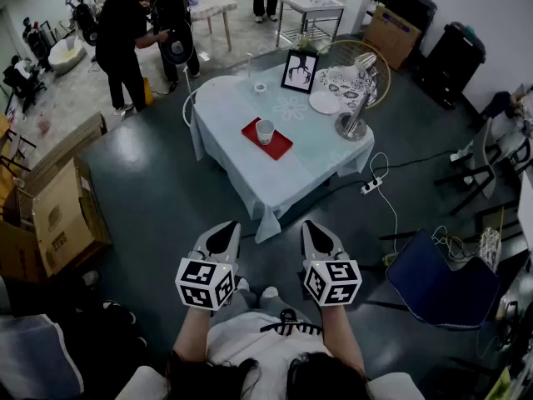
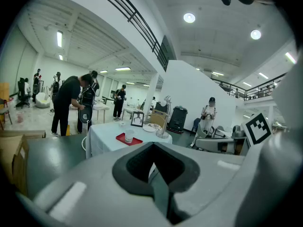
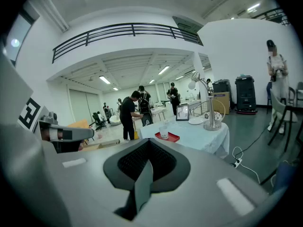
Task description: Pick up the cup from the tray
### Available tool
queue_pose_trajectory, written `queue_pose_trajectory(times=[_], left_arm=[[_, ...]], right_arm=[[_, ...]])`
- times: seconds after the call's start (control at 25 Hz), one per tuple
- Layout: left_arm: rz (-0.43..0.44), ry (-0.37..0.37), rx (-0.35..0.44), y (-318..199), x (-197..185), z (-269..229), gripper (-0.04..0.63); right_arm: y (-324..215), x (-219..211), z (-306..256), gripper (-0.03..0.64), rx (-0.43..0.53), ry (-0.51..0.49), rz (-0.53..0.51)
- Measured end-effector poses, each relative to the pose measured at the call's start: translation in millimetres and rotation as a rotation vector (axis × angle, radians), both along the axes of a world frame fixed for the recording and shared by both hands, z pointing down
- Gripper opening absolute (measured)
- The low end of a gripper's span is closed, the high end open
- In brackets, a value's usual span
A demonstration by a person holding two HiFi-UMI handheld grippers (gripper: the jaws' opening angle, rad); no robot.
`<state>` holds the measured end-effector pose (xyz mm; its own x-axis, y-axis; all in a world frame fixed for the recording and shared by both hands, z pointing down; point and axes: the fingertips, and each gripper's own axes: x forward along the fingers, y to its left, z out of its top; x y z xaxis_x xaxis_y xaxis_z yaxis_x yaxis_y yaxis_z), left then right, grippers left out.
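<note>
A white cup (image 1: 265, 131) stands upright on a red tray (image 1: 276, 147) near the front of a table with a pale blue cloth (image 1: 291, 173), a couple of metres ahead of me. Both grippers hang low in front of my body, far short of the table. My left gripper (image 1: 225, 227) and right gripper (image 1: 313, 225) are side by side, each with its jaws together and holding nothing. The left gripper view shows its jaws (image 2: 154, 151) shut, with the cup (image 2: 129, 136) small in the distance. The right gripper (image 3: 147, 161) is likewise shut, the cup (image 3: 164, 133) far off.
Also on the table are a framed picture (image 1: 300, 71), a plate (image 1: 325, 102), a silver lamp (image 1: 354, 123) and a wire basket (image 1: 366, 69). Cardboard boxes (image 1: 58, 215) lie at the left, a blue chair (image 1: 441, 283) at the right, a power strip (image 1: 371, 186) on the floor. People (image 1: 121, 44) stand beyond.
</note>
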<state>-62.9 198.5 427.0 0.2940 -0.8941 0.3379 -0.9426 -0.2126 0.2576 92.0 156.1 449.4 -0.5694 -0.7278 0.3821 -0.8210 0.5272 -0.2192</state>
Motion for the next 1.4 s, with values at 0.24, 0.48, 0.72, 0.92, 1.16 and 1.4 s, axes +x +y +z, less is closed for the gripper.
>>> queue_pose_trajectory(times=[0.24,0.48,0.72,0.92,1.16,1.4], left_arm=[[0.001,0.01,0.001,0.1,6.7,-2.5,0.0],[0.005,0.008,0.015,2.7,16.7,-6.6,0.0],[-0.006,0.002,0.009,4.1,22.3,-7.3,0.0],[-0.03,-0.008,0.01,0.7,21.0,-3.2,0.0],[-0.061,0.017,0.005,-10.4,12.0,4.5,0.0],[-0.045,0.016,0.001,-53.4,-1.7,14.0,0.0]], right_arm=[[-0.3,5.1,-0.7,0.02,0.004,0.011,0.003],[-2.2,9.8,-0.9,0.02,0.01,0.015,-0.003],[-3.5,10.2,-4.9,0.021,0.03,-0.002,-0.023],[-8.2,6.4,-4.3,0.162,0.064,-0.025,-0.116],[-26.2,-4.2,-12.4,0.39,0.112,-0.055,-0.159],[-73.5,-11.9,-15.1,0.488,0.152,-0.052,-0.119]])
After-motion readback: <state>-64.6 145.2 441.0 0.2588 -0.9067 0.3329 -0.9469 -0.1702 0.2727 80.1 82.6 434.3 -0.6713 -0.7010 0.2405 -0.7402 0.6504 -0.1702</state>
